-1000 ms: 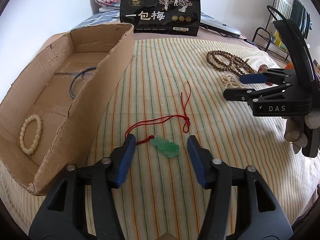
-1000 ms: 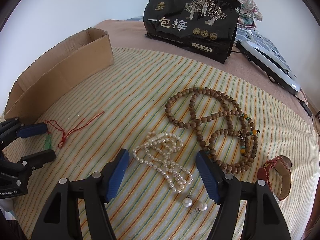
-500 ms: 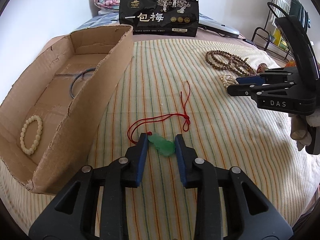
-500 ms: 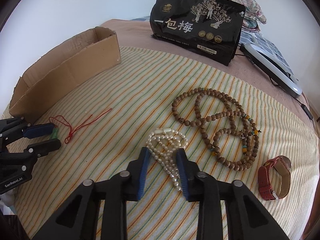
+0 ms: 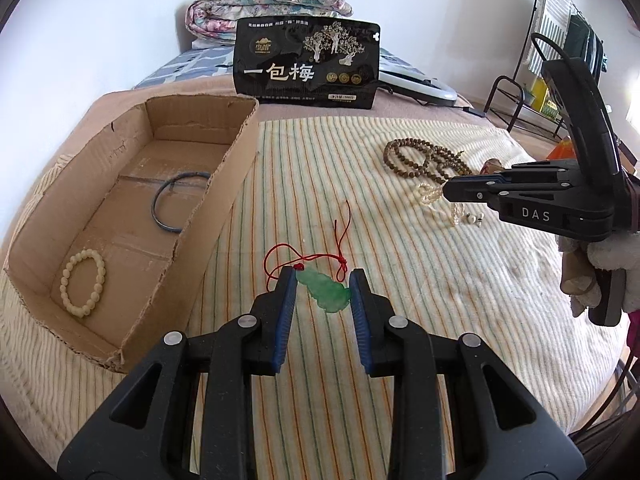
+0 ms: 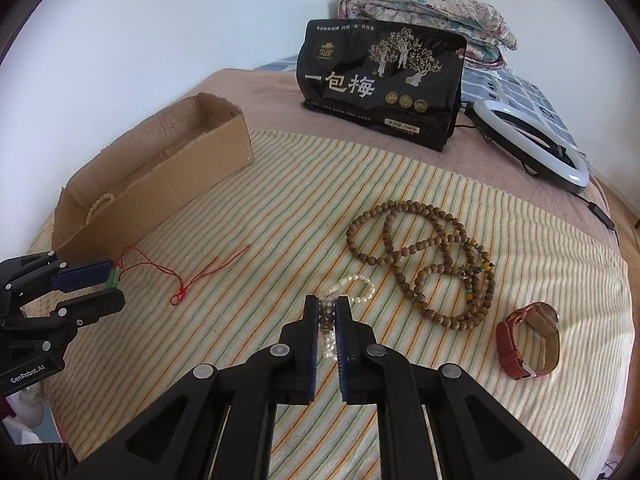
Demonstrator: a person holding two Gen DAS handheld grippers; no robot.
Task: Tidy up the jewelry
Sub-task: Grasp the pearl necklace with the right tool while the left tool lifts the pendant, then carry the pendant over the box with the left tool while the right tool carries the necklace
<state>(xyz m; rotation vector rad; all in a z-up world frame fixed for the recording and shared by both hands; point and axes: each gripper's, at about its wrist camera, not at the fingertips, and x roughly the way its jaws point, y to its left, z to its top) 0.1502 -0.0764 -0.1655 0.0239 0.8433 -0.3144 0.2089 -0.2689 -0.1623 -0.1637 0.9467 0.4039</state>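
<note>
My left gripper [image 5: 322, 283] is shut on a green jade pendant [image 5: 325, 291] with a red cord [image 5: 316, 255] and holds it above the striped cloth; it also shows in the right wrist view [image 6: 106, 283]. My right gripper [image 6: 327, 314] is shut on a white pearl necklace [image 6: 352, 285] and lifts it; it also shows in the left wrist view [image 5: 450, 192]. The open cardboard box [image 5: 236, 172] at the left holds a cream bead bracelet [image 5: 82, 282] and a dark bangle [image 5: 176, 204].
A brown wooden bead necklace [image 6: 424, 256] and a red-strapped watch [image 6: 528, 340] lie on the striped cloth [image 6: 280, 216]. A black snack bag [image 6: 380, 84] stands at the back, with a ring light [image 6: 532, 144] and folded quilt [image 6: 432, 12] behind.
Both grippers closed from open: the left on the jade pendant, the right on the pearl necklace. Both have since risen, lifting their pieces off the cloth.
</note>
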